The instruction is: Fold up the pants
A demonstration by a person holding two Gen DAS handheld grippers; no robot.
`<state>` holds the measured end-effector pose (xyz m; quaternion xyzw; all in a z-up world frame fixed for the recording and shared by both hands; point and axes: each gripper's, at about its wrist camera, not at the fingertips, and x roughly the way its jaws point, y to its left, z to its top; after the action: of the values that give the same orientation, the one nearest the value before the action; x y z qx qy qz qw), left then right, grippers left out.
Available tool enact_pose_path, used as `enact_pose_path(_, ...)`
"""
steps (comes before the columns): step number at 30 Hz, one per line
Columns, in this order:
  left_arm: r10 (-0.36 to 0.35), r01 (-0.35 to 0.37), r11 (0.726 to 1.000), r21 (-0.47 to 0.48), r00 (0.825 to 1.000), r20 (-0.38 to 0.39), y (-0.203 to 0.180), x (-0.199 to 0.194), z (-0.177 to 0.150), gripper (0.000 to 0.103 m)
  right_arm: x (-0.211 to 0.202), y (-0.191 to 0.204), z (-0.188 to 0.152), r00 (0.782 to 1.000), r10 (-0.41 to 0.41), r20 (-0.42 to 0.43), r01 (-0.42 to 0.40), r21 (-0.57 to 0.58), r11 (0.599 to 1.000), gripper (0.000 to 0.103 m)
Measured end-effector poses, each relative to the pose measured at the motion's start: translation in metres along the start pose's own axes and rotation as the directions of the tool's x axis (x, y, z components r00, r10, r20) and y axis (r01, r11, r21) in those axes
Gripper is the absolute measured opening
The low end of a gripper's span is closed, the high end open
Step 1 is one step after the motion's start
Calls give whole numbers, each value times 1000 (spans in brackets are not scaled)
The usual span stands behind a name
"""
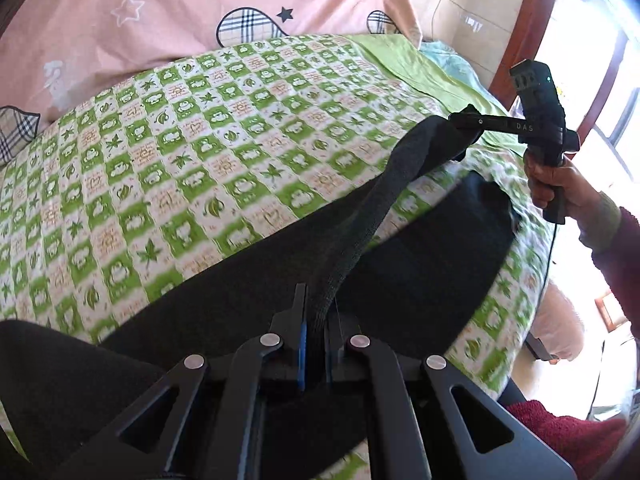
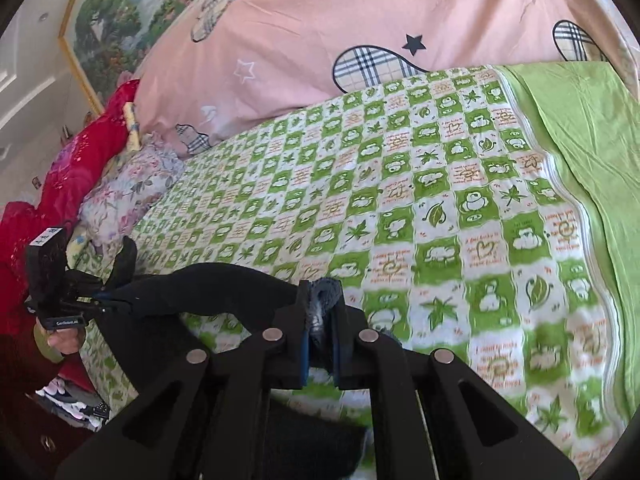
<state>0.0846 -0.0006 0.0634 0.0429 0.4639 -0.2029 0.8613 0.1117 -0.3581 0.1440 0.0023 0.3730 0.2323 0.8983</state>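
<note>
Black pants (image 1: pixel 400 260) lie across a green-and-white checked bed cover (image 1: pixel 200 140). One edge of them is lifted and stretched taut between both grippers. At the bottom of the left wrist view, my left gripper (image 1: pixel 318 312) is shut on that dark fabric. My right gripper (image 1: pixel 460 124) pinches the other end at the upper right, with a hand (image 1: pixel 552 184) on its handle. In the right wrist view, my right gripper (image 2: pixel 322 300) is shut on a bunched grey-black fold. The pants edge (image 2: pixel 208 280) runs left to my left gripper (image 2: pixel 120 300).
A pink quilt (image 1: pixel 160 8) with plaid shapes is piled at the back of the bed. A plain green sheet (image 2: pixel 580 140) covers the right side. Red bedding (image 2: pixel 80 168) and a floral pillow (image 2: pixel 132 184) lie at the left. The bed's edge (image 1: pixel 532 280) drops off beside a bright window.
</note>
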Motion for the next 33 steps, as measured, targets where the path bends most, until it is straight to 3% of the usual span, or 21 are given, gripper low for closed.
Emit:
enact_pose_path(9,-40,40,999,24,999,16,-16,-10,-35,3,-32,18,-36,999,38,38,-36,-53,998,9)
enact_pose_path(18,-51,52,997,64,998,-20,-24,4,-54,4,-32,14,-81,999,-22,-37,20,-39,999,9)
enact_pose_path(24,-61,64,996,59,997,-48,-25,13,-59,6,-30,12,-87,997,-51,-64,48,-43,998,9)
enact_pose_path(30,-90,92,995,33,994,-58,-29,13,-64,15,-37,15,-90,996,-61,-70,61,-5,998,15)
enact_pose_path(33,-103,104,994,22,993,-55,-30,9,-68,18,-44,17,-93,995,-74,-66,74,6,997,29)
